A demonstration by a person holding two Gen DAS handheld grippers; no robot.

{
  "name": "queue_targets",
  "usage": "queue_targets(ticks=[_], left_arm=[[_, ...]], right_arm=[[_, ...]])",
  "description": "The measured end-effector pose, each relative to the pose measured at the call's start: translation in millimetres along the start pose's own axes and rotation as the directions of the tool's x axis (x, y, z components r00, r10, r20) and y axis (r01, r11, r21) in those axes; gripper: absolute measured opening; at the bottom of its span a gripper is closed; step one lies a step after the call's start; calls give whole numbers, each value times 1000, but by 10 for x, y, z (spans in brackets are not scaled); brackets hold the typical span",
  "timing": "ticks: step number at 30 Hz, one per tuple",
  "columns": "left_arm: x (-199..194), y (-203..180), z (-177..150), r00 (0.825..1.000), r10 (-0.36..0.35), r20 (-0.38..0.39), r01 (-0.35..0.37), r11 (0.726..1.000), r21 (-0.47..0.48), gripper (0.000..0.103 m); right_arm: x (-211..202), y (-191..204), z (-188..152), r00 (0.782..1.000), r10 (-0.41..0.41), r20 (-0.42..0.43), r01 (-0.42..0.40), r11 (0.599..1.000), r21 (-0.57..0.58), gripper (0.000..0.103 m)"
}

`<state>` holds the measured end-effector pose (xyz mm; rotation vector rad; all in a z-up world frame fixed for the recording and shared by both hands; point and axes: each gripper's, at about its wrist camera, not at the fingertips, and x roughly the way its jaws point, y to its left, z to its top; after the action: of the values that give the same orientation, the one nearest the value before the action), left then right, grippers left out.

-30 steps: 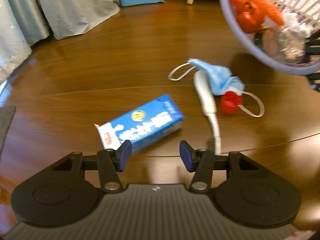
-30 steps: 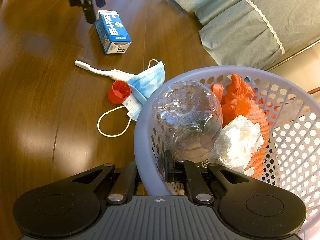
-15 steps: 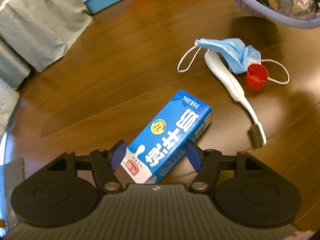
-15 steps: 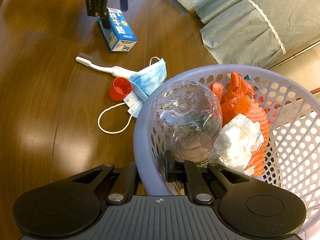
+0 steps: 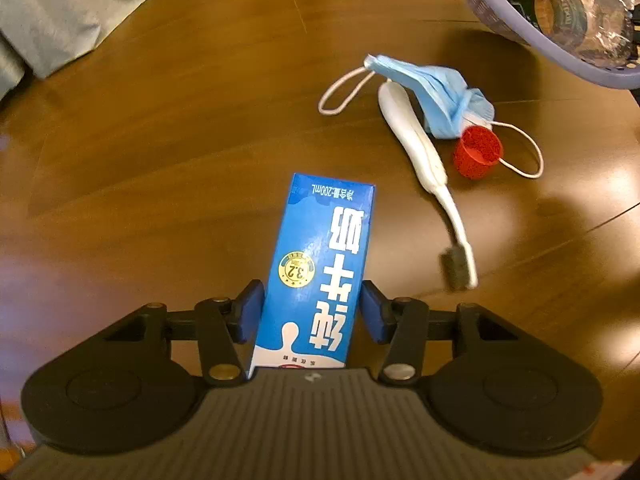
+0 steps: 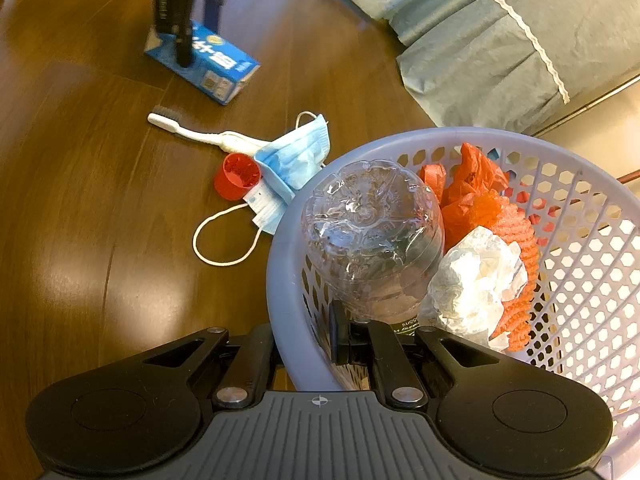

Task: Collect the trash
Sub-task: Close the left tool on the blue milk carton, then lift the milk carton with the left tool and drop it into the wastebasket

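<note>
A blue milk carton (image 5: 320, 264) lies lengthwise between the blue pads of my left gripper (image 5: 311, 314), which is shut on its sides near the top end. From the right wrist view the same carton (image 6: 218, 65) sits on the wooden floor under the left gripper (image 6: 188, 12). My right gripper (image 6: 300, 344) is shut on the near rim of the lilac basket (image 6: 280, 264). Inside the basket are a clear plastic bottle (image 6: 372, 232), a crumpled white tissue (image 6: 476, 280) and orange wrapping (image 6: 480, 200).
On the floor between the carton and the basket lie a white toothbrush (image 5: 424, 160), a blue face mask (image 5: 436, 92) and a red cap (image 5: 476, 152). Grey fabric (image 6: 500, 48) hangs at the floor's edge beyond the basket.
The left gripper came down over the carton and its fingers closed in on it. The carton turned to lie straight between the pads. The right gripper and basket have stayed in place.
</note>
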<state>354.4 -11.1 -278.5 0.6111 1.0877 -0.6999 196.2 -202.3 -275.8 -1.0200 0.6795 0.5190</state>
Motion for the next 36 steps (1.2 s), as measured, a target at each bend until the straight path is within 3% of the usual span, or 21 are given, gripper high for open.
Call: queue_targets(ticks=[7, 16, 23, 29, 36], left_arm=[[-39, -95, -168, 999, 30, 45, -27, 998, -58, 47], [-85, -128, -182, 998, 44, 44, -40, 996, -81, 43], [-427, -208, -200, 997, 43, 65, -38, 996, -76, 42], [-709, -329, -149, 992, 7, 125, 8, 993, -122, 42], [-768, -535, -8, 990, -12, 143, 19, 999, -49, 42]], right_arm=[[6, -2, 8, 1000, -1, -1, 1, 1000, 1, 5], [24, 0, 20, 1000, -2, -2, 2, 1000, -3, 5], [26, -9, 24, 1000, -2, -2, 2, 1000, 0, 5], [29, -6, 29, 1000, -3, -3, 3, 1000, 2, 5], [24, -3, 35, 1000, -2, -3, 2, 1000, -1, 5]])
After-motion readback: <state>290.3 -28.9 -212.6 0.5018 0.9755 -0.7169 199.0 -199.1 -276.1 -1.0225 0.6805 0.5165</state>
